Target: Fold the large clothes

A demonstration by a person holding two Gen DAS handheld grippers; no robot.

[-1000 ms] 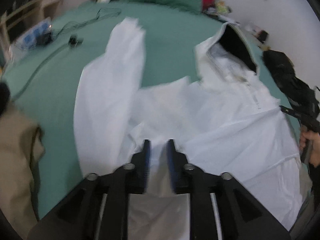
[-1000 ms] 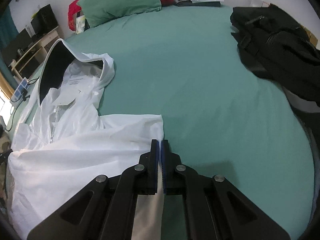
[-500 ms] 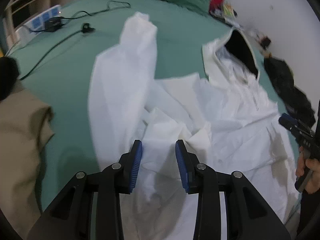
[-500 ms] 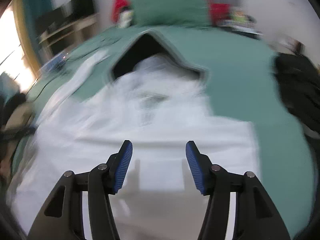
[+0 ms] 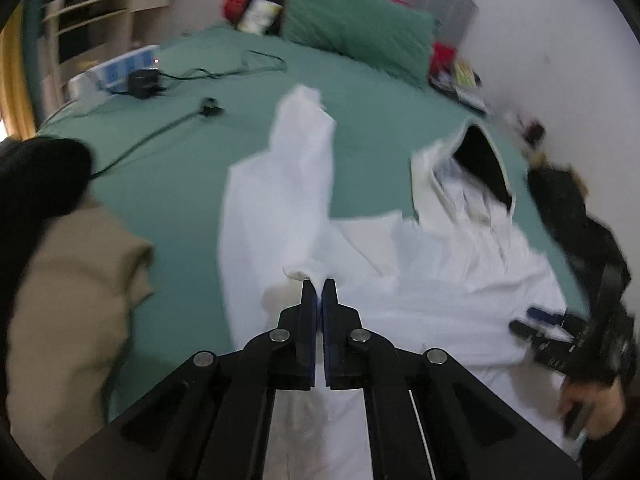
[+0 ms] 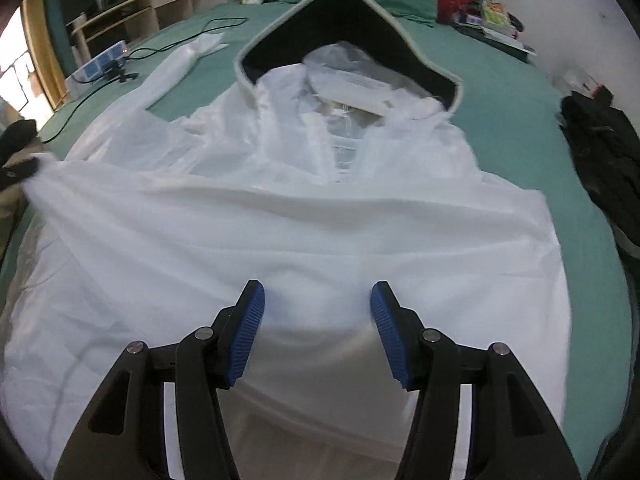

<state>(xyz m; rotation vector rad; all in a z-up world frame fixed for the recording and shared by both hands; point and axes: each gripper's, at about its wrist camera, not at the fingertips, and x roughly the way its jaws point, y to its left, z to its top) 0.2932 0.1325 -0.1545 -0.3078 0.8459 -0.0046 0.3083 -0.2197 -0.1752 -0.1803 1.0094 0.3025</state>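
Observation:
A large white hooded garment (image 6: 304,216) lies spread on the green bed (image 6: 504,120), its dark-lined hood (image 6: 344,28) at the far end. My left gripper (image 5: 319,292) is shut on a fold of the white garment (image 5: 440,288) near its left side and lifts it; one sleeve (image 5: 288,168) stretches away on the bed. My right gripper (image 6: 317,308) is open and empty, just above the garment's lower middle. The right gripper also shows in the left wrist view (image 5: 552,332), held by a hand.
A tan garment (image 5: 72,304) and a black one (image 5: 40,176) lie at the left. Black clothing (image 6: 604,160) lies at the right bed edge. Cables and a charger (image 5: 144,78) lie on the far left. A green pillow (image 5: 352,28) and clutter stand at the head.
My left gripper opened, then shut on a fold of the white garment. My right gripper let go of the garment's edge, opened wide and swung over the garment's middle.

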